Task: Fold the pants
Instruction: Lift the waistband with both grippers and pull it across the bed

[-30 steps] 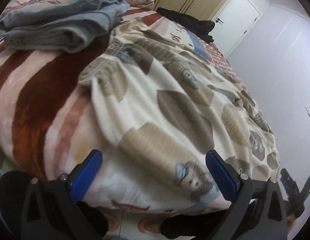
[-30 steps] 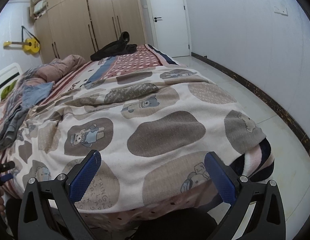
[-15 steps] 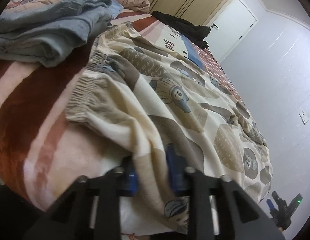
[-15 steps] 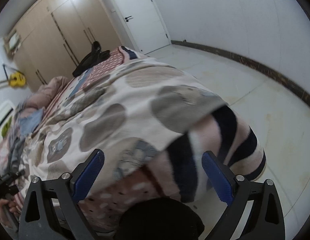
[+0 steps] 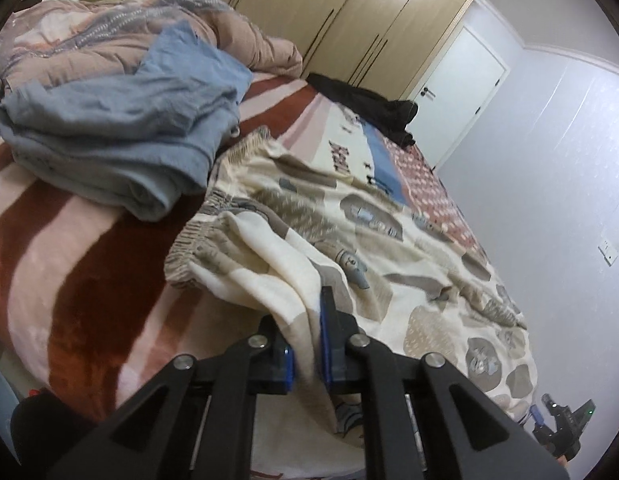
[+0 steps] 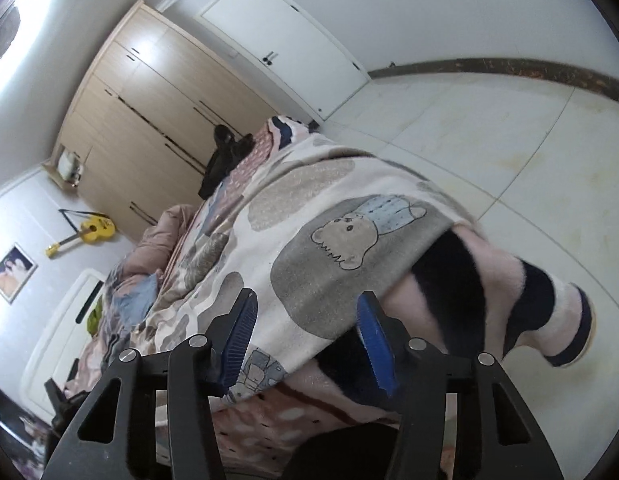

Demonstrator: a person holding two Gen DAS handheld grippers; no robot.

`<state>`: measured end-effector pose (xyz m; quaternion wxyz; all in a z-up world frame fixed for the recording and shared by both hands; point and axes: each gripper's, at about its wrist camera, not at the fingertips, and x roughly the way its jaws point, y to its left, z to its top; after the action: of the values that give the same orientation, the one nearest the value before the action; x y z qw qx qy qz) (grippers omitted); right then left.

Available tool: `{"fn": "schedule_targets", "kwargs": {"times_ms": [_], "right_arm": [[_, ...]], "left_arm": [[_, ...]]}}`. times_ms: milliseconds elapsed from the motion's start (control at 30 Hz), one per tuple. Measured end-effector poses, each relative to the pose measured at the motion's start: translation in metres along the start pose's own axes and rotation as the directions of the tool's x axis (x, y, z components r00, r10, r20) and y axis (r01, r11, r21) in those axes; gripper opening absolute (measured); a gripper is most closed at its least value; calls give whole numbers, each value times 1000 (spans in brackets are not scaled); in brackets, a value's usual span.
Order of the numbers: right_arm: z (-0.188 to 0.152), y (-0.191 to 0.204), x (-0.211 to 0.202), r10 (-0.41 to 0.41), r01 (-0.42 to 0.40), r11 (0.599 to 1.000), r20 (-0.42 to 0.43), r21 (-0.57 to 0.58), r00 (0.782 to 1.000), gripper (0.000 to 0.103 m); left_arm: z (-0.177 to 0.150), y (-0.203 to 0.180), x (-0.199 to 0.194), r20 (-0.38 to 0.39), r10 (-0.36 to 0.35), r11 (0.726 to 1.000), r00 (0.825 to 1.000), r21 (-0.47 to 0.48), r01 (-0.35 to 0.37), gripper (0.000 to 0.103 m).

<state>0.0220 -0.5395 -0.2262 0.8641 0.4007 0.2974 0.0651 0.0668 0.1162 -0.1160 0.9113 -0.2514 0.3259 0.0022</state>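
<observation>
Left tongs (image 5: 307, 344) pinching pants (image 5: 309, 248) | right tongs (image 6: 305, 336) spread | striped bed (image 5: 69, 280)

A bedroom is being shown. One wall is being taken up by a light wooden wardrobe (image 6: 149, 120) with dark slit handles, and a white door (image 6: 285, 40) is being seen beside it. The floor (image 6: 489, 140) is being covered in pale tiles, edged by a dark skirting board (image 6: 509, 68). A yellow guitar (image 6: 87, 232) and a framed picture (image 6: 13, 272) are being displayed on a white wall. Bright light is being cast from the upper left.
</observation>
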Motion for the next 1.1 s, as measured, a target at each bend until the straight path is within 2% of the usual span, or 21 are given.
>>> {"fn": "schedule_targets", "kwargs": {"times_ms": [367,567,833,933,1033,1100], "right_arm": [[-30,-2,19,113,-102,984,-69,146,991,49],[-21,-6,22,146,-141,976,-16,167,989,49],[-5,-2,32,110,-120,973,59,197,992,48],[4,0,28,80,-92,980,77,178,994,40],[16,4,22,53,-63,988,77,140,996,25],[25,16,23,19,-24,997,69,75,997,10]], "left_arm": [[11,-6,-10,17,-30,999,999,15,29,7],[16,-8,-15,34,-41,999,999,18,41,7],[16,-4,-14,38,-26,1000,999,13,26,7],[18,-6,-13,37,-19,999,999,29,18,7],[23,-9,-12,35,-6,999,999,51,4,8],[26,-10,-11,32,6,998,999,65,-8,7]]}}
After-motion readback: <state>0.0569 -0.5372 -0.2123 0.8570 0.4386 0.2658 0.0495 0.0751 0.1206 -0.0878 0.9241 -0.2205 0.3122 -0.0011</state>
